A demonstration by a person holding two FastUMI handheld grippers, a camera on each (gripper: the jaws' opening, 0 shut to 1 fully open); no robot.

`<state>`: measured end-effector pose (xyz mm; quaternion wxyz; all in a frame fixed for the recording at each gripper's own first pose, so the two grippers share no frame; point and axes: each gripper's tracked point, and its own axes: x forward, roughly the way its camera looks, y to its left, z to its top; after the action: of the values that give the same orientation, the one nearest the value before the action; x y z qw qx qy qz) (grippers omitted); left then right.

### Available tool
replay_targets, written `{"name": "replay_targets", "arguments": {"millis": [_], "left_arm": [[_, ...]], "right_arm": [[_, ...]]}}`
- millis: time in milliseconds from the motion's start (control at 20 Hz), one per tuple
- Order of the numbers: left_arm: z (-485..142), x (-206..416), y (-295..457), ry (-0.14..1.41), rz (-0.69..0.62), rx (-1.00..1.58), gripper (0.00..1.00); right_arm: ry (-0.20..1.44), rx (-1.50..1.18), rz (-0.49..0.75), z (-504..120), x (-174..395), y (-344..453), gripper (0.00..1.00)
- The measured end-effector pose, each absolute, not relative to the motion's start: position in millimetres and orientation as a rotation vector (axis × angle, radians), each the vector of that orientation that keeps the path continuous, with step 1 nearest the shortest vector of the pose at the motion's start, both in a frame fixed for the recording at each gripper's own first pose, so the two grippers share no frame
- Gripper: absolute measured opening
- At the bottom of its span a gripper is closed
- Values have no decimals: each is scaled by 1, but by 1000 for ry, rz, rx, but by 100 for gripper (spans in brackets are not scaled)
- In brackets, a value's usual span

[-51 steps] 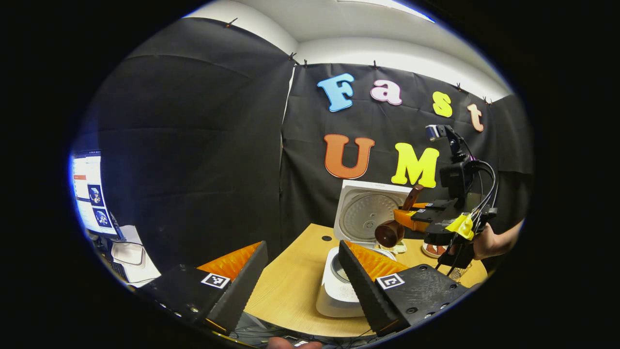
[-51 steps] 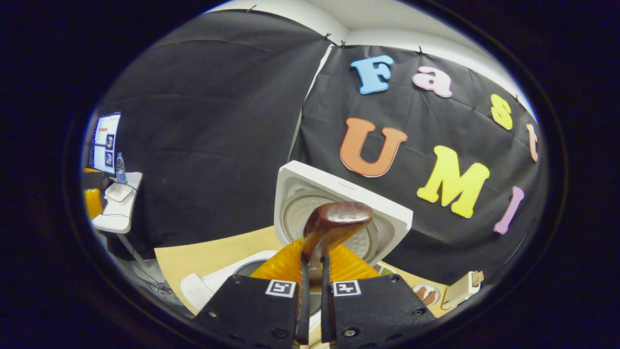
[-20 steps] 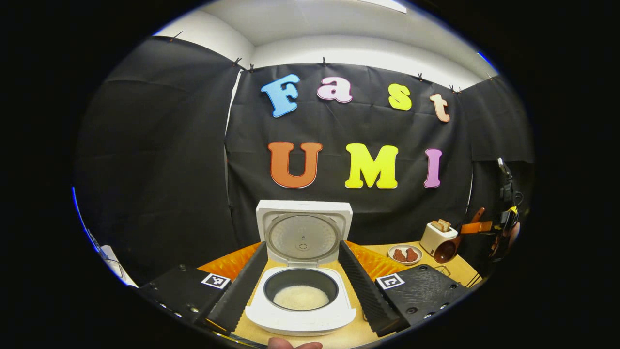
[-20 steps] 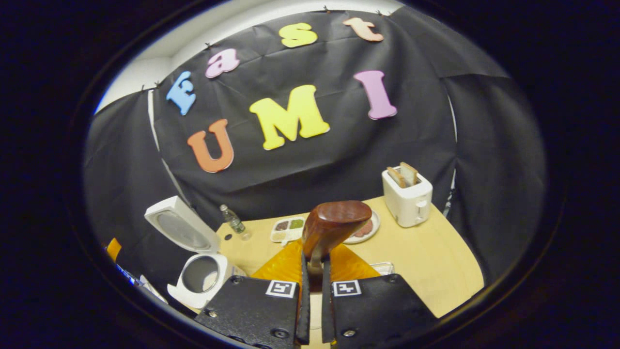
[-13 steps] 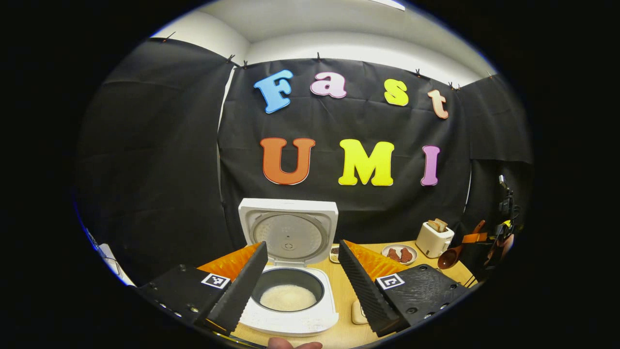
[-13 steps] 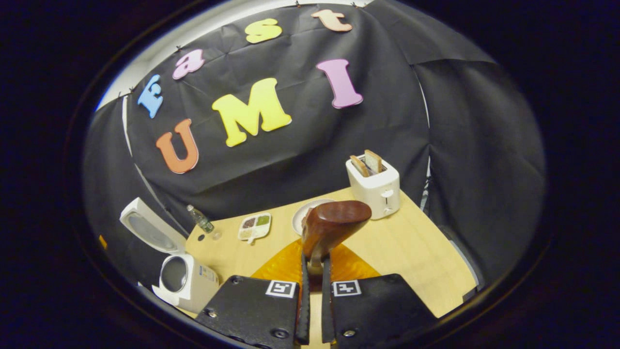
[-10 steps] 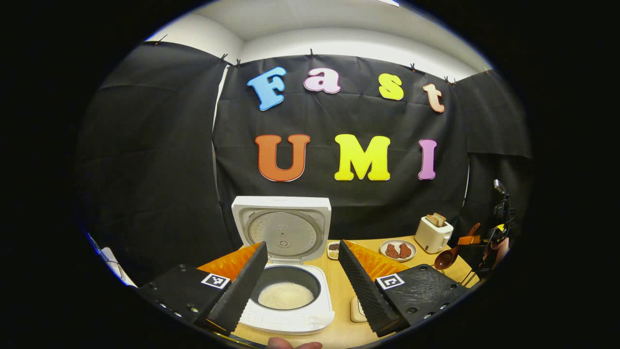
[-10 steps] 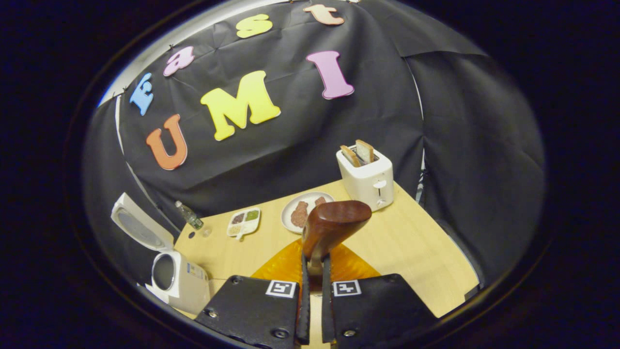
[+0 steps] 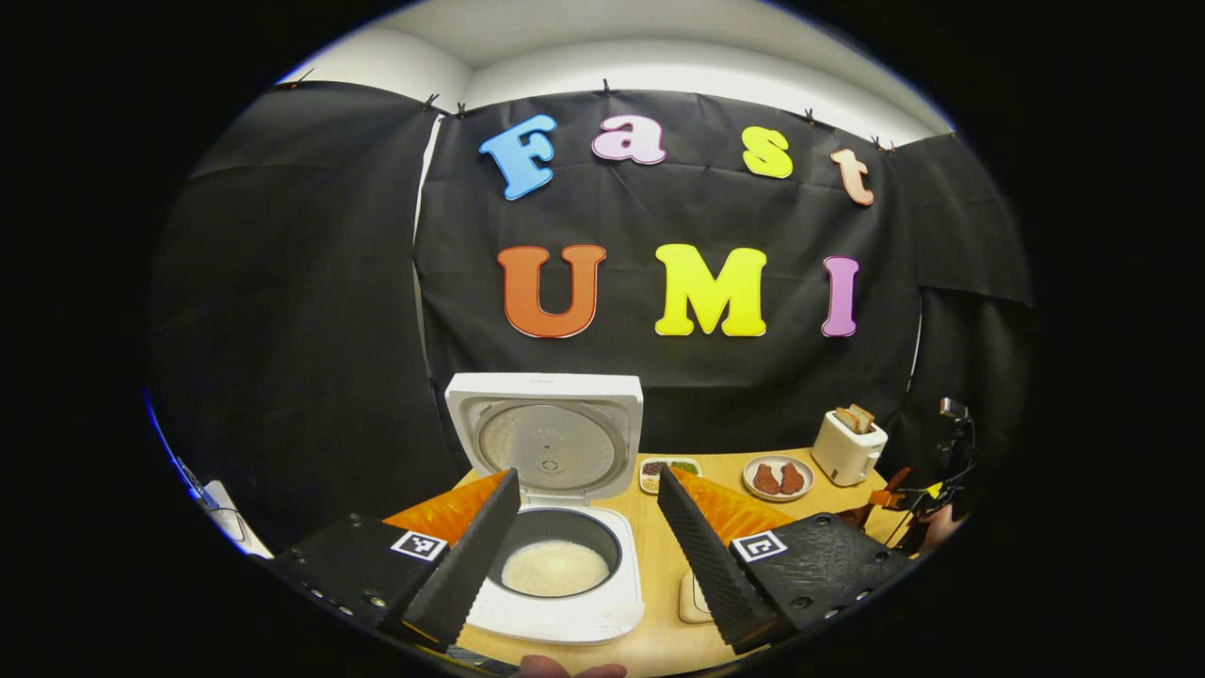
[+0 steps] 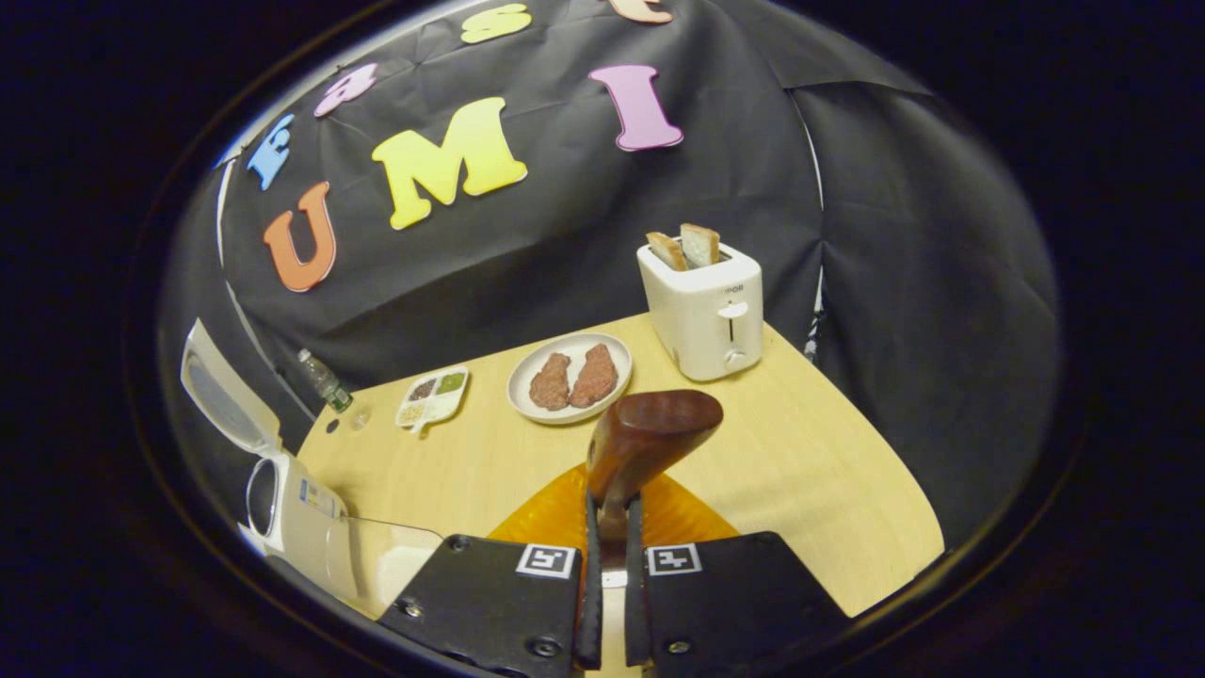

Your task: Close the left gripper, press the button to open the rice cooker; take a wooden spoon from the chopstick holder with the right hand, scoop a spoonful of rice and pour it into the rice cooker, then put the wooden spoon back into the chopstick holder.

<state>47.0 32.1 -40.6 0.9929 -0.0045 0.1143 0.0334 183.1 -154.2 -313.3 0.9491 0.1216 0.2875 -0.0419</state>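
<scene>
The white rice cooker stands open, its lid upright and white rice in the pot. My left gripper hovers in front of it, open, with nothing between its fingers. My right gripper is shut on the dark wooden spoon, which sticks out past the fingertips above the wooden table. In the right gripper view the rice cooker sits far to the left. In the left gripper view the right gripper is low at the far right, with the spoon in it.
At the back of the table stand a white toaster with two bread slices, a plate with two pieces of meat, a small divided dish and a bottle. A small pale object lies right of the cooker.
My right gripper has carried the spoon from above the cooker to the right side of the table and lower. My left gripper view has swung to face the cooker and stays open.
</scene>
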Motion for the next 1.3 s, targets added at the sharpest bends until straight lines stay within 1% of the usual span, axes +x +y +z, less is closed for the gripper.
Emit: {"name": "replay_targets", "arguments": {"millis": [150,450,650,750,800,850,900,950,1000,1050,1100,1150,1200,1300], "left_arm": [[-40,50,31,230,72,-12,95],[-29,55,28,207,67,-6,95],[-12,56,38,167,79,-19,95],[-2,59,45,140,83,-35,95],[4,60,48,127,85,-39,95],[8,62,51,115,87,-42,95],[14,64,53,102,86,-44,95],[18,66,56,90,83,-44,95],[24,67,58,82,79,-42,94],[30,71,60,67,75,-39,95],[38,74,61,49,70,-37,95],[46,77,63,30,63,-38,95],[53,82,65,16,61,-41,94],[63,92,73,-2,62,-53,95]], "right_arm": [[600,263,-77,-325,187,-153,14],[608,294,-57,-331,189,-148,18],[562,252,-62,-309,189,-149,24],[520,230,-52,-288,187,-147,38],[500,224,-49,-277,186,-146,52],[473,210,-47,-262,185,-148,51],[445,190,-52,-248,183,-150,58],[413,169,-58,-233,181,-153,58],[382,151,-63,-217,179,-155,64],[349,136,-68,-200,176,-157,65],[315,113,-74,-184,172,-159,69],[281,85,-77,-168,168,-160,77],[249,54,-79,-153,163,-160,82],[201,9,-74,-127,150,-157,83]]}}
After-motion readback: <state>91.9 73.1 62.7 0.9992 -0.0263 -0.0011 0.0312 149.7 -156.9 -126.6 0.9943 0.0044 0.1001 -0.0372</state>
